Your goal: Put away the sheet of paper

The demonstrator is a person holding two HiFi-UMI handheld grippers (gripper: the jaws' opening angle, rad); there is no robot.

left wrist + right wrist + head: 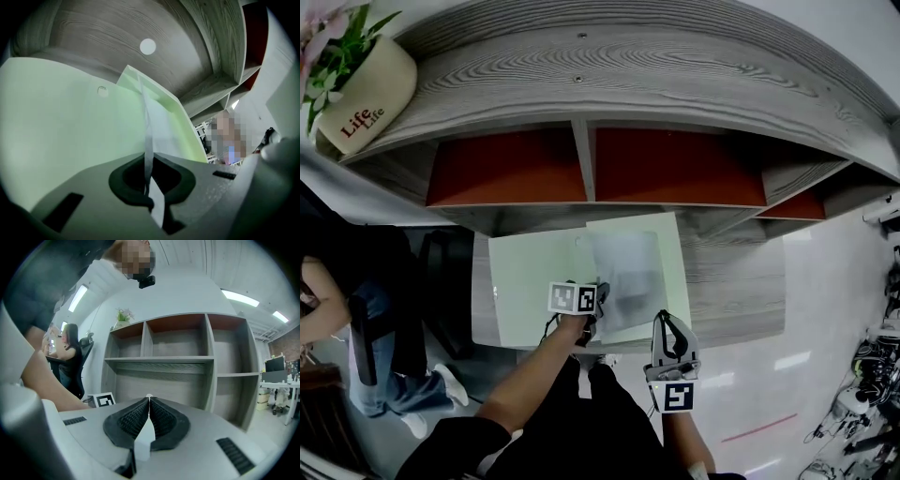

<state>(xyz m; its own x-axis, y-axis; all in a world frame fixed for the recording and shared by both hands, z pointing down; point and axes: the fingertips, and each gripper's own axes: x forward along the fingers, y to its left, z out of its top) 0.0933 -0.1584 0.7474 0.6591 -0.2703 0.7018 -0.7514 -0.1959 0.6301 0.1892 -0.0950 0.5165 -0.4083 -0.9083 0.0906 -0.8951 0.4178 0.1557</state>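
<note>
Pinching the sheet of paper (147,136), the left claw (149,161) has it over the green folder (70,140) ahead, apparently unstowed; right claw (149,399) closed, empty.

shelving (675,84): grey wood-grain — red-brown backs | floor (769,375): pale, glossy | light: ceiling strips (239,297)

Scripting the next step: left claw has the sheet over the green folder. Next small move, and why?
Probably lower the left claw toward the flat pale green folder until the thin whitish sheet of paper lies on it, then open. The claw is shut on the sheet's edge, and the sheet seems not yet flat on the folder. The right claw is shut, empty.
</note>
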